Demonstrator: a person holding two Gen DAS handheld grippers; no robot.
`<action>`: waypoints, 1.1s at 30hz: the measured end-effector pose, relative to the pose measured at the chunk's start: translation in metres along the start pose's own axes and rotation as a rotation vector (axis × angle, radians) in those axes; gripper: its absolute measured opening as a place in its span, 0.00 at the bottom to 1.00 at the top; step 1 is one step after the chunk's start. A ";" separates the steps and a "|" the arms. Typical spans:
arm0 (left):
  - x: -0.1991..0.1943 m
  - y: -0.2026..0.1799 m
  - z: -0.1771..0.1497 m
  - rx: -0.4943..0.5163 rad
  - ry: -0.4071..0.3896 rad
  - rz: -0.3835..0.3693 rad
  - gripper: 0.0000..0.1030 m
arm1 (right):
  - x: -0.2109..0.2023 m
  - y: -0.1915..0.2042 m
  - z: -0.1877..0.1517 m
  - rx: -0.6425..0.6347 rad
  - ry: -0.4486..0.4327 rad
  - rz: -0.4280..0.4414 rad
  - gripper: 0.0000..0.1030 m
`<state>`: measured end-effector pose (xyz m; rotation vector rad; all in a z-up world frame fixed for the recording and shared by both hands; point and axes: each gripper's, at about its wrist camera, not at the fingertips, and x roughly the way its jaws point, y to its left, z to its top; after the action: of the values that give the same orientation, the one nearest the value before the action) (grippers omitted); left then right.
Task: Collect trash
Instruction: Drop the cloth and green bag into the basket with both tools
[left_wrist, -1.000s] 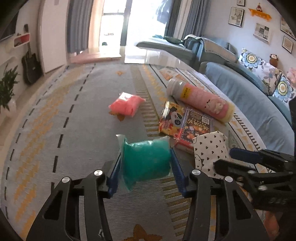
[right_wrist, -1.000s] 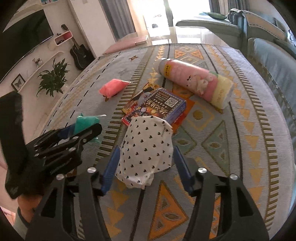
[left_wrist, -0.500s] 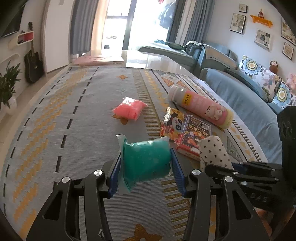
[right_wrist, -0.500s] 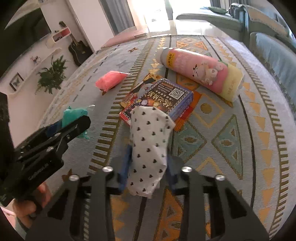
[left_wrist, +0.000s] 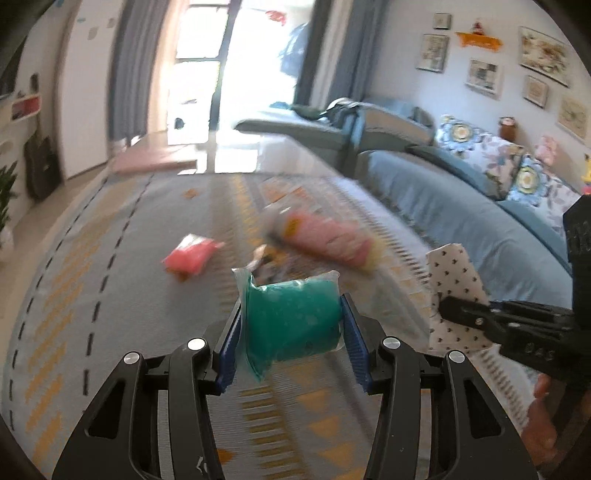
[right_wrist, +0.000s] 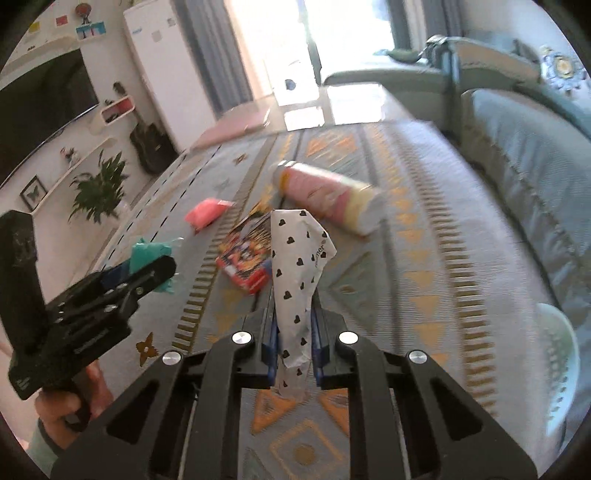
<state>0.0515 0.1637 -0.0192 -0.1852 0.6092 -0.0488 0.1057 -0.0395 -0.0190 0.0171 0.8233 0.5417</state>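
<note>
Left gripper (left_wrist: 291, 328) clenching green bag (left_wrist: 293, 319); right gripper (right_wrist: 293, 339), jaws just closing, pinching heart-print wrapper (right_wrist: 297, 269). I'm lifting both gently, keeping squeeze steady; pink bag (right_wrist: 205, 214), tube (right_wrist: 327, 197) lying ahead on rug (right_wrist: 424, 258).

Left claw (left_wrist: 291, 325) grips; right claw (right_wrist: 293, 347) just clamped tight.

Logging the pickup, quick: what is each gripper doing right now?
Left gripper: shut on the green bag.
Right gripper: jaws have just closed, shut on the heart-print paper.
</note>
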 end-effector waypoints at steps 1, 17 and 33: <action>-0.002 -0.009 0.002 0.005 -0.008 -0.018 0.46 | -0.008 -0.005 -0.001 0.005 -0.015 -0.014 0.12; 0.006 -0.153 0.021 0.150 -0.050 -0.250 0.46 | -0.124 -0.116 -0.027 0.162 -0.199 -0.254 0.12; 0.070 -0.279 -0.008 0.280 0.044 -0.416 0.46 | -0.152 -0.246 -0.098 0.466 -0.156 -0.428 0.12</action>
<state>0.1069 -0.1186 -0.0129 -0.0363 0.5926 -0.5384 0.0636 -0.3414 -0.0354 0.3008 0.7570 -0.0616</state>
